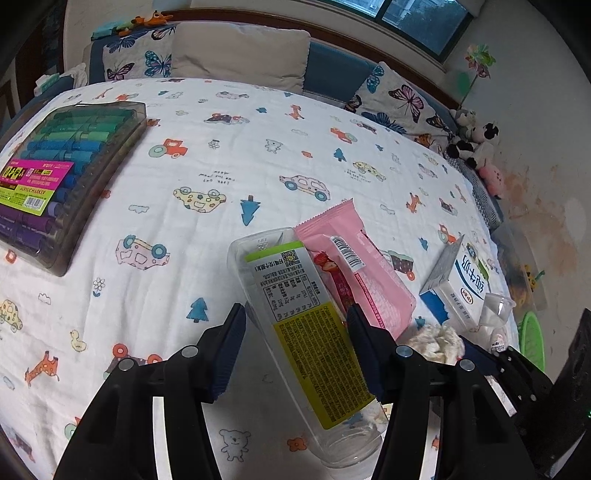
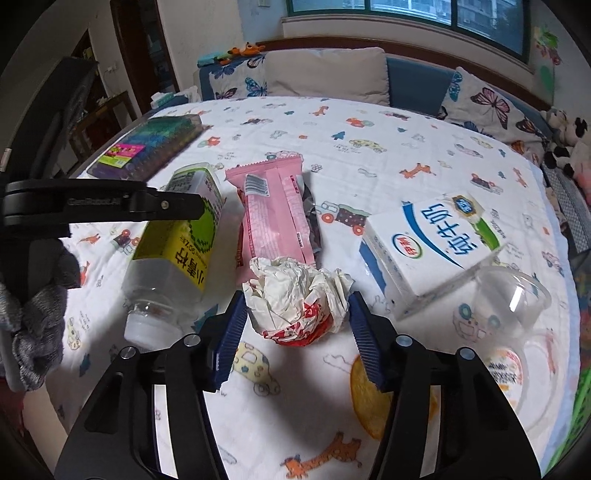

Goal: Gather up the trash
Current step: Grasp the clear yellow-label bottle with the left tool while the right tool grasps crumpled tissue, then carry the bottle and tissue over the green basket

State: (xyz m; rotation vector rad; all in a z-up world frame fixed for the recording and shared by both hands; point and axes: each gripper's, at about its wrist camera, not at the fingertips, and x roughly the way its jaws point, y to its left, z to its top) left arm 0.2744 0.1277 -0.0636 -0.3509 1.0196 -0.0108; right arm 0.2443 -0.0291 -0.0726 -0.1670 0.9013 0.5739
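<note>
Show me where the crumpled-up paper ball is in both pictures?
Left wrist view: the crumpled paper ball sits low on the right, partly hidden behind the left tongs' right finger.
Right wrist view: it lies at centre, between the open fingers of the right tongs.
Shared landmark: the pink snack wrapper, just beyond the ball in both views.

Soft, cool daylight from the dark-framed window (image 2: pixel 406 14) lights both views evenly. The white cartoon-print bedsheet (image 1: pixel 221 177) reads bright, nearly washed out. Faint shadows sit under the black-and-blue fingers (image 2: pixel 229 332). Strong fisheye bending curves the edges, corners go black, and glare spots the clear plastic cup (image 2: pixel 517 295).
</note>
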